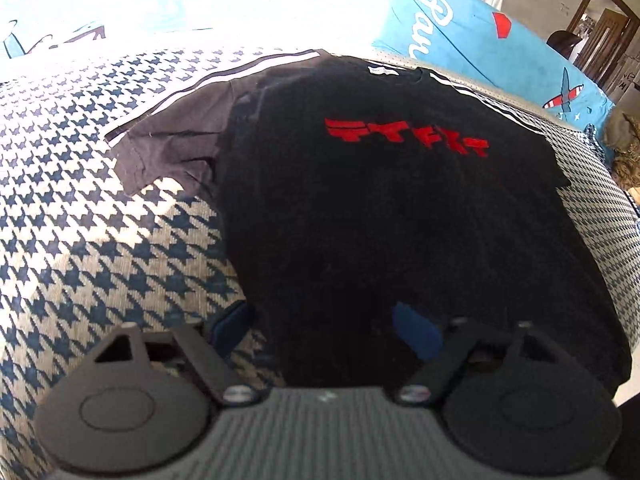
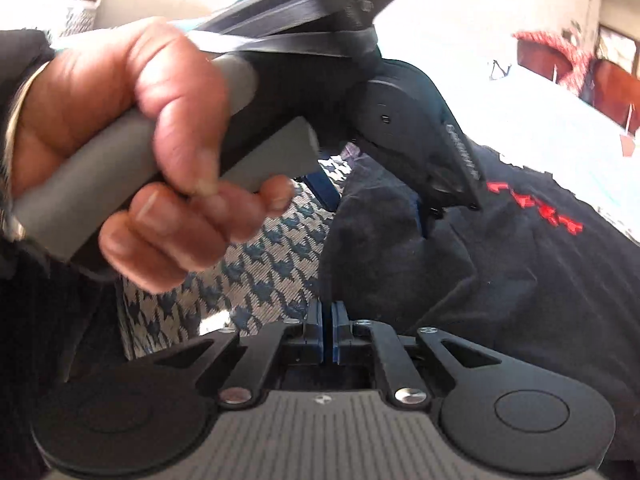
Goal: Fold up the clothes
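1. Black tee [image 1: 380,208] w/ red lettering [image 1: 406,138] lay flat, chest up, on the houndstooth cover [image 1: 80,240], spread out so its edges could be taken for folding.
2. One sleeve [image 1: 168,148] stuck out sideways from the tee, not yet folded in; probably the next bit to deal with.
3. Left gripper [image 1: 328,324] sat at the tee's hem, blue pads wide apart w/ cloth between them, released, looked ready to pinch the hem.
4. Right gripper [image 2: 327,330] was just beside the tee's bottom edge, pads clenched together, nothing visibly in them.
5. A hand [image 2: 120,140] held the left tool's grey handle above the tee.
6. Blue printed sheet [image 1: 480,40] lay beyond the tee's collar.
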A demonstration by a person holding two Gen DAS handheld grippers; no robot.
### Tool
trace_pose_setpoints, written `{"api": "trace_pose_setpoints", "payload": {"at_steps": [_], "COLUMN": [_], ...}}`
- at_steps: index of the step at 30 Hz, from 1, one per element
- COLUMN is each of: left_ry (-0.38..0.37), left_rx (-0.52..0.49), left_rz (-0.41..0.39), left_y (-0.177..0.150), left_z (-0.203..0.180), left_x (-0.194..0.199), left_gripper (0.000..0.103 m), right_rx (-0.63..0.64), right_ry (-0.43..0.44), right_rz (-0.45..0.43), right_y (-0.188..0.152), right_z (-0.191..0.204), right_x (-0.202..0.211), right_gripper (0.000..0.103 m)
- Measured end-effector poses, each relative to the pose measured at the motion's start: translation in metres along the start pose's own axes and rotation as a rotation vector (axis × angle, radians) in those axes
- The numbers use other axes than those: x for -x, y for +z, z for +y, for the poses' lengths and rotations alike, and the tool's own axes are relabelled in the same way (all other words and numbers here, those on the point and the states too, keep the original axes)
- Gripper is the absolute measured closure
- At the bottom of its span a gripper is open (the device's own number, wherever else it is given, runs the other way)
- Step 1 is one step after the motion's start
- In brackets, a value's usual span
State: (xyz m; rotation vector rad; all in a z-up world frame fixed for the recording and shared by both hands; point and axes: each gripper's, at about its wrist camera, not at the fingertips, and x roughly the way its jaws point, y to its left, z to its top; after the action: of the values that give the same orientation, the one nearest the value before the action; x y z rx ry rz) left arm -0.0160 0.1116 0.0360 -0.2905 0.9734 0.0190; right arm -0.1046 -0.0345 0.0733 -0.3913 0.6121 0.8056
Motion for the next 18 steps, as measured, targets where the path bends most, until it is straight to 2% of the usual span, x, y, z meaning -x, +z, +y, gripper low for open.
{"api": "trace_pose_setpoints", "payload": {"at_steps": [3, 5, 13, 18], "left_ry": [0.009, 0.015, 0.162, 0.225], "left_rx": [0.025, 0.046, 0.1, 0.119], "left_rz": [-0.015, -0.027, -0.164, -0.191], "left_y": [0.003, 0.005, 0.019, 0.021], "left_z": [0.005, 0.01, 0.031, 0.04], "left_x": [0.002, 0.005, 0.03, 0.034], "left_gripper": [0.043, 0.051, 0.051, 0.048], "right_rx": [-0.06, -0.104, -0.193, -0.193], "right_ry": [0.042, 0.106, 0.211, 0.24], "right_rz": [0.002, -0.006, -0.026, -0.033], "right_y": [0.005, 0.01, 0.026, 0.025], "right_z": [-0.006, -0.01, -0.006, -0.001], "right_x": [0.001, 0.003, -0.001, -0.005], "right_gripper": [0.097, 0.097, 0.097, 0.096]}}
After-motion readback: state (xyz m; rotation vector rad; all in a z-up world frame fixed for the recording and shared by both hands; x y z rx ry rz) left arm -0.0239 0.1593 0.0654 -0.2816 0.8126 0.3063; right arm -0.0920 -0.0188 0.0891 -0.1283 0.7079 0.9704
